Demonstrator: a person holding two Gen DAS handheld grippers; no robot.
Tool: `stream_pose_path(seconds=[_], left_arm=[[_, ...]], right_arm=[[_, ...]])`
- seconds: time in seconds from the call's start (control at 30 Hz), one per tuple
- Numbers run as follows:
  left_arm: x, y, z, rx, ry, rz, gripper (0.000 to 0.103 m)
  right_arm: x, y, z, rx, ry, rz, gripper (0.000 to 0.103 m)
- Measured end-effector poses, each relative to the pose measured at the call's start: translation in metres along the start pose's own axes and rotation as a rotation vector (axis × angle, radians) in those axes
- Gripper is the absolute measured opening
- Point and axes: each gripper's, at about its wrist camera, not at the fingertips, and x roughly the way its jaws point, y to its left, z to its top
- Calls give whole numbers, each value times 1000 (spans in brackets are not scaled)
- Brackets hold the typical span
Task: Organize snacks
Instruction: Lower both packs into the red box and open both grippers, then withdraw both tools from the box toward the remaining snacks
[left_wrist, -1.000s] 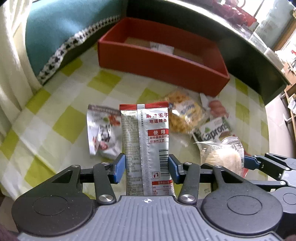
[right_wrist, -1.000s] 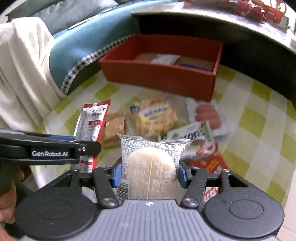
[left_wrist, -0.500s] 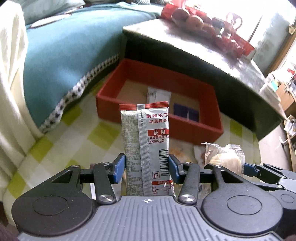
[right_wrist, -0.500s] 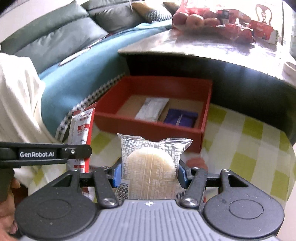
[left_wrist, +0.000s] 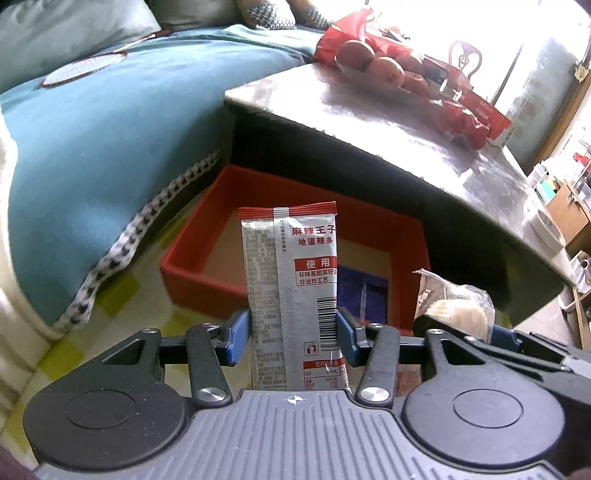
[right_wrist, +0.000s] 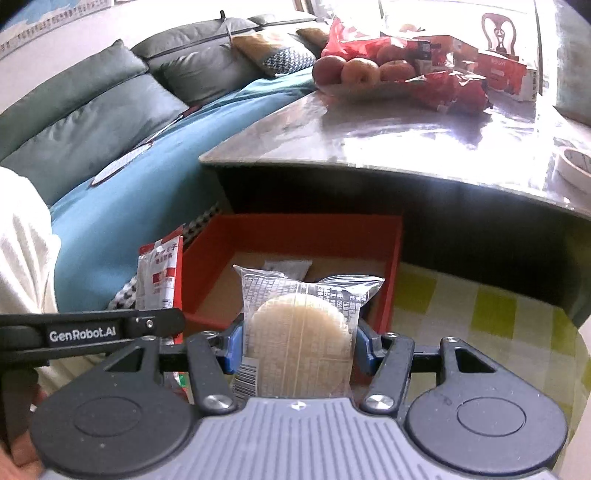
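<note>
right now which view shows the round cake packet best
The right wrist view: the round cake packet fills the centre, gripped upright in the right claw. The left wrist view catches only its edge at far right.

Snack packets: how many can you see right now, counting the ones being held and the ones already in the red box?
Held in the grippers: 2, the silver-and-red spicy strip packet and the clear-wrapped round rice cake.
Lying in the red box: 2, a white packet and a dark blue packet.
Total: 4 snack packets.
</note>
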Motion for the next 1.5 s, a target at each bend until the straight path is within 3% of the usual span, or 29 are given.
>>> stream_pose_path(seconds=[0.53,1.1,1.3,1.5], left_arm=[[58,1,53,13,-27,78,57],[110,7,50,45,40,155,52],[106,8,50,45,38,150,63],[93,7,51,37,17,145,68]], right_arm=[[67,-5,37,-9,6,-22,59],[116,-9,28,-20,92,-31,59],[111,-10,29,-31,90,-29,60],[96,-6,30,-35,72,-31,66]])
